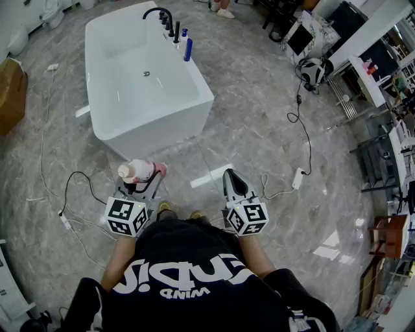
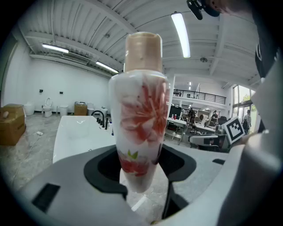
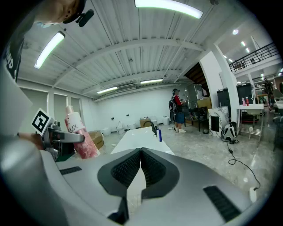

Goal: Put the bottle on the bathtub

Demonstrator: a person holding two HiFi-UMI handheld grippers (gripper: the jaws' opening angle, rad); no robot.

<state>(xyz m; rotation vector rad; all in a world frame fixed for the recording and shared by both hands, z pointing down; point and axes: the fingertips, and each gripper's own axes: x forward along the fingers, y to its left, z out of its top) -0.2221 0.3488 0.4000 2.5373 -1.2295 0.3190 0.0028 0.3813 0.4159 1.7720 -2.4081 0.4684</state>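
Observation:
A white bottle (image 1: 138, 170) with a red flower print and a pale cap stands upright between the jaws of my left gripper (image 1: 144, 181), which is shut on its lower body. In the left gripper view the bottle (image 2: 141, 119) fills the middle, and the white bathtub (image 2: 75, 132) lies beyond it. The bathtub (image 1: 165, 126) stands a short way ahead on the marble floor. My right gripper (image 1: 232, 176) hangs beside the left one, shut and empty, its pads (image 3: 132, 165) meeting. From the right gripper view the bottle (image 3: 82, 139) shows at left.
A black faucet (image 1: 162, 14) and a blue bottle (image 1: 188, 50) sit on the tub's far rim. Cables (image 1: 71, 188) and a power strip (image 1: 297, 178) lie on the floor. A cardboard box (image 1: 11, 91) stands at left, with shelves and gear at right.

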